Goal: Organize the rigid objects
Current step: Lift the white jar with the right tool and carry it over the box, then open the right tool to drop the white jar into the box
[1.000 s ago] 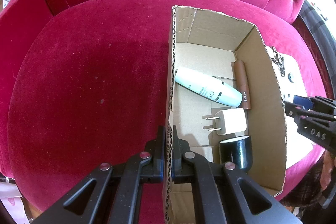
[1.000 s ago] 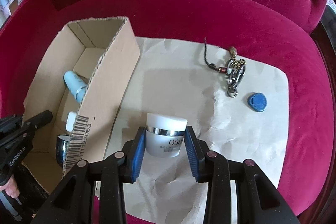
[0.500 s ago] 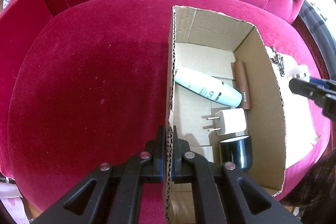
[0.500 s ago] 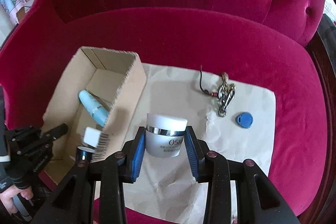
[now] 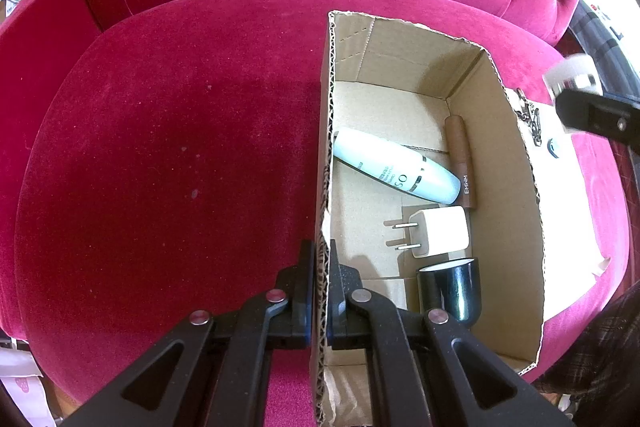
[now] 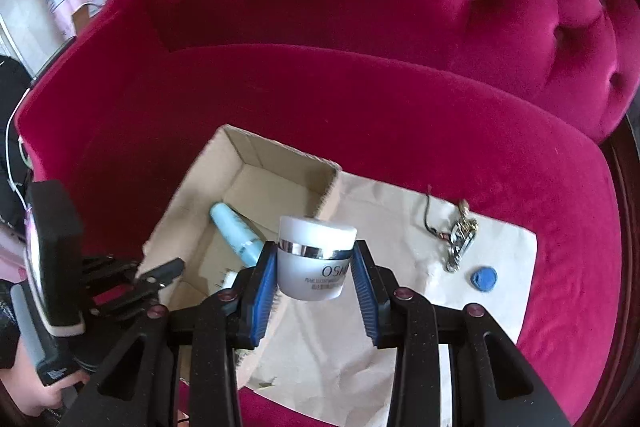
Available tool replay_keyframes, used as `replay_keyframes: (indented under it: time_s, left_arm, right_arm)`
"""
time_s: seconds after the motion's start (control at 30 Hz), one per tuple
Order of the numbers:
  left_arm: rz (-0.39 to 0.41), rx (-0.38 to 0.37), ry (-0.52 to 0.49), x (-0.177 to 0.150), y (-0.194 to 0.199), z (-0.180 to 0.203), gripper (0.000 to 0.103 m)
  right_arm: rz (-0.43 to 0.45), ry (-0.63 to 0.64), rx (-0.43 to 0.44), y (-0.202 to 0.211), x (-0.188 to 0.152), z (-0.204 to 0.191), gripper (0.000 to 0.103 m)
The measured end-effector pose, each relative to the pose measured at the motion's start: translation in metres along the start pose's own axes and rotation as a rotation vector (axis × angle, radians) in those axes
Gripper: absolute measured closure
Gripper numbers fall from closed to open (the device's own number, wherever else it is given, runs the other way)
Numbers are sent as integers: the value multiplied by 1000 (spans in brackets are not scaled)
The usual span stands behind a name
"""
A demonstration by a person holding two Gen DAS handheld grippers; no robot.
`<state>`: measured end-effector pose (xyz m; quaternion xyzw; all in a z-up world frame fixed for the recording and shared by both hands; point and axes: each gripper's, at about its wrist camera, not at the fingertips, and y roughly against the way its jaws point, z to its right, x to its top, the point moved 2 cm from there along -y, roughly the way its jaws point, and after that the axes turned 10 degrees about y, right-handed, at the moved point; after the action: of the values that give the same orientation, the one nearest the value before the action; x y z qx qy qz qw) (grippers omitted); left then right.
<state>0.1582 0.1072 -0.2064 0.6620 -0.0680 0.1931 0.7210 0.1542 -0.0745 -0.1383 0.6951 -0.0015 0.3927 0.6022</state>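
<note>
On a magenta velvet armchair (image 5: pixel 168 163), the left gripper (image 5: pixel 319 291) has its jaws pressed together on the corrugated side wall of an open cardboard box (image 5: pixel 326 131), one finger outside the wall and one inside. Ahead of those jaws and to their right, on the box floor, lie a pale blue bottle (image 5: pixel 396 171), a brown tube (image 5: pixel 460 159), a white plug adapter (image 5: pixel 438 237) and a dark glossy cup (image 5: pixel 452 291), the cup nearest the jaws.

The right gripper (image 6: pixel 314 273) has its blue-padded jaws clamped on a white cream jar (image 6: pixel 314 259) with a silver band under its lid; the jar hangs clear of the surfaces beneath it, in front of the box's near right corner as the right wrist camera sees it. In the left wrist view the same jar shows as a blur at the far right edge, beyond the box's right wall.

Past the right jaws and off to their right, a bunch of keys (image 6: pixel 460 243) and a small blue tag (image 6: pixel 484 278) lie close together on a sheet of brown paper (image 6: pixel 384 355) spread over the seat beside the box. Left of those jaws, a hand (image 6: pixel 38 393) holds the handle of the other gripper.
</note>
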Motion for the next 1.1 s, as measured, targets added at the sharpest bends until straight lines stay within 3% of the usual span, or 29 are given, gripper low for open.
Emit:
replay_keyframes:
  time_s: [0.63, 1.1]
  left_arm:
    - [0, -1, -1, 1, 1, 1, 100]
    - [0, -4, -1, 0, -1, 1, 100]
  right_arm:
    - [-4, 143, 73, -15, 25, -40, 64]
    - [-22, 160, 86, -28, 33, -47, 64]
